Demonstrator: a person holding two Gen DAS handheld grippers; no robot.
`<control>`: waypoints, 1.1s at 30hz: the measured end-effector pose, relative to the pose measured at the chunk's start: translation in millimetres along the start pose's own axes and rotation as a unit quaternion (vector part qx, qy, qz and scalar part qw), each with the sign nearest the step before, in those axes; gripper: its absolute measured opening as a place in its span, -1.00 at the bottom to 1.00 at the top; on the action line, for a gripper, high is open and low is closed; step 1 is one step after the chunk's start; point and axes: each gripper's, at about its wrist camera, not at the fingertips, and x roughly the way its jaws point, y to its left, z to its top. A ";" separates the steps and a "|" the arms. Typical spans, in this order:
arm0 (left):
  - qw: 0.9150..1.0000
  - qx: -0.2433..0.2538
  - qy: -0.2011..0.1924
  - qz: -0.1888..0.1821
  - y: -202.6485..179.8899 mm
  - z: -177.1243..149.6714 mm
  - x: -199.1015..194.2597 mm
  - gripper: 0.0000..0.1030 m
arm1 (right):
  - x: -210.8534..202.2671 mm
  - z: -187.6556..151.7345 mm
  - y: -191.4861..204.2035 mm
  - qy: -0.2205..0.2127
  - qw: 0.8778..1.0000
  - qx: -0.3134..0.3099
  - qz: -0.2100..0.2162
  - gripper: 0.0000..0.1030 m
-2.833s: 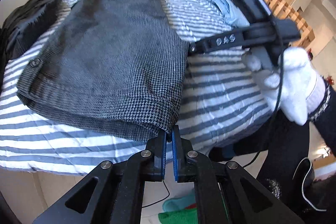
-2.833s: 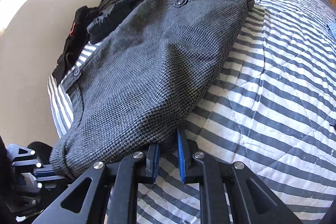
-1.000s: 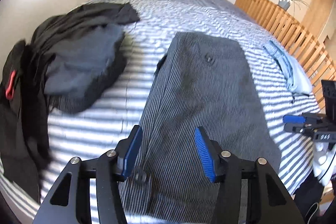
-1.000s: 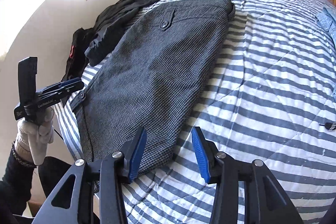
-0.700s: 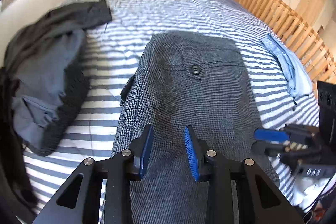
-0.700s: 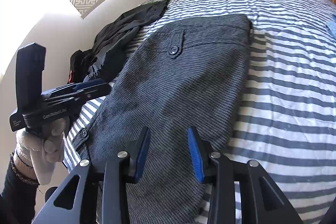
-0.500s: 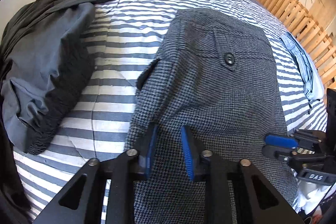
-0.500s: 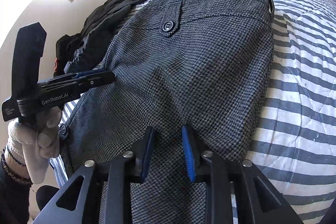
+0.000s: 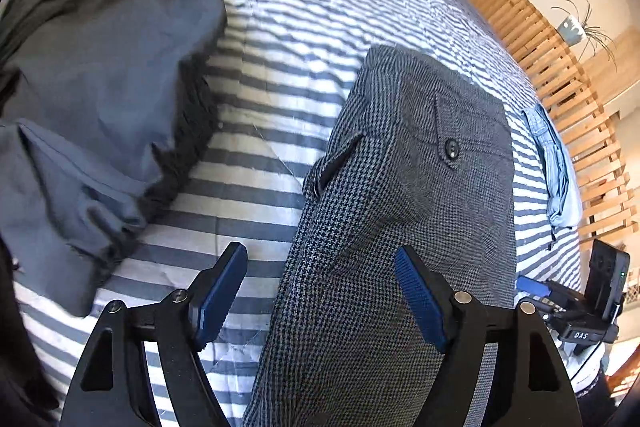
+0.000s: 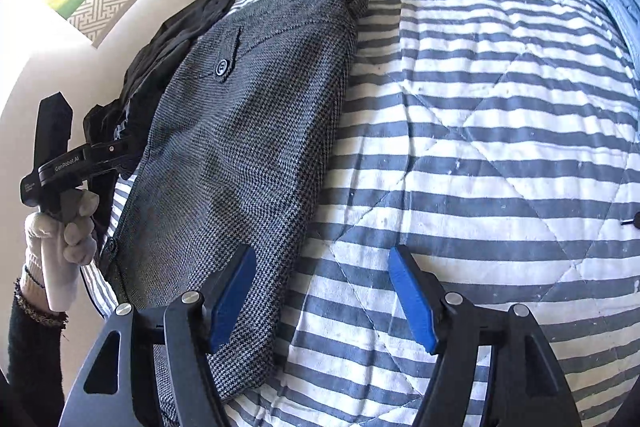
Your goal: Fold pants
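one folded pants (image 9: 404,211), two claws (image 9: 320,297), one bed (image 10: 500,131)

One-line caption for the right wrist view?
Right gripper opening over the folded grey pants' edge on the striped quilt.

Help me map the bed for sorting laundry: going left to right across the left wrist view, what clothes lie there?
Dark grey heap of clothes → bare striped quilt → folded houndstooth pants → light blue garment by the wooden slats.
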 end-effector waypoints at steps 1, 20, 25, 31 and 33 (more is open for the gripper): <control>1.000 0.009 0.004 0.003 -1.1 -0.9 5.0 0.51 | -0.1 0.6 -0.6 -0.004 1.000 -0.003 -0.001 0.27; 0.999 0.032 0.004 -0.018 -6.5 -8.3 10.8 -0.77 | 42.3 22.4 35.5 0.005 0.997 -0.031 0.068 -0.83; 0.997 0.005 -0.030 -0.075 -11.6 -18.1 -21.2 -0.84 | 21.0 24.8 19.8 -0.014 0.992 0.020 0.121 -0.89; 0.988 0.019 -0.081 -0.133 -56.7 -41.3 -84.8 -0.84 | -44.2 15.9 27.4 -0.059 0.987 -0.003 0.148 -0.90; 0.984 0.020 -0.098 -0.150 -69.8 -48.6 -105.9 -0.84 | -69.7 8.6 31.4 -0.079 0.985 -0.012 0.153 -0.90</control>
